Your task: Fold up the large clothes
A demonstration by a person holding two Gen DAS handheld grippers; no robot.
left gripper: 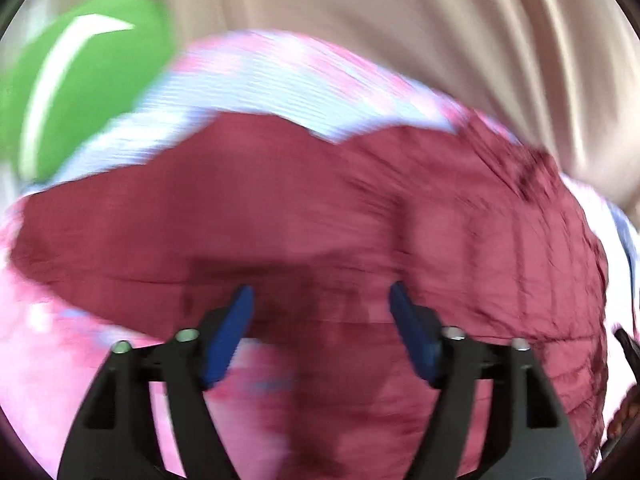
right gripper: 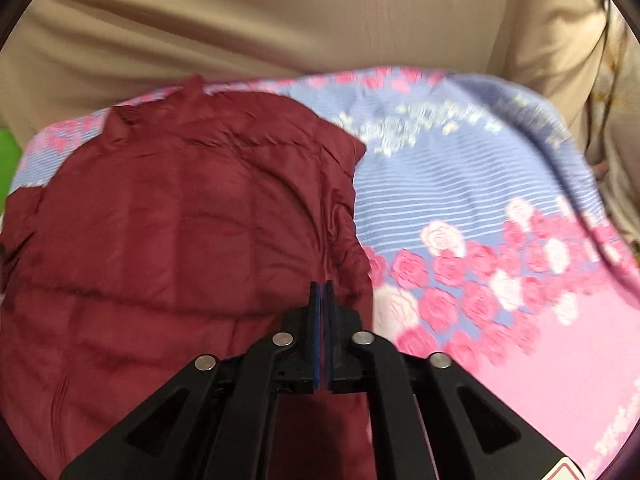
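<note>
A dark red quilted jacket (right gripper: pixel 180 220) lies spread on a bed sheet with pink roses and blue stripes (right gripper: pixel 480 208). In the right wrist view my right gripper (right gripper: pixel 322 292) is shut, its fingers pressed together with nothing seen between them, above the jacket's right edge. In the left wrist view, which is blurred, the jacket (left gripper: pixel 320 208) fills the middle. My left gripper (left gripper: pixel 322 300) is open, its blue pads (left gripper: pixel 236 320) wide apart just above the jacket's near edge.
A beige curtain (right gripper: pixel 280 20) hangs behind the bed and shows in the left wrist view (left gripper: pixel 440 40) too. A green object with a white stripe (left gripper: pixel 88 80) stands at the far left. The sheet (left gripper: pixel 280 76) extends past the jacket.
</note>
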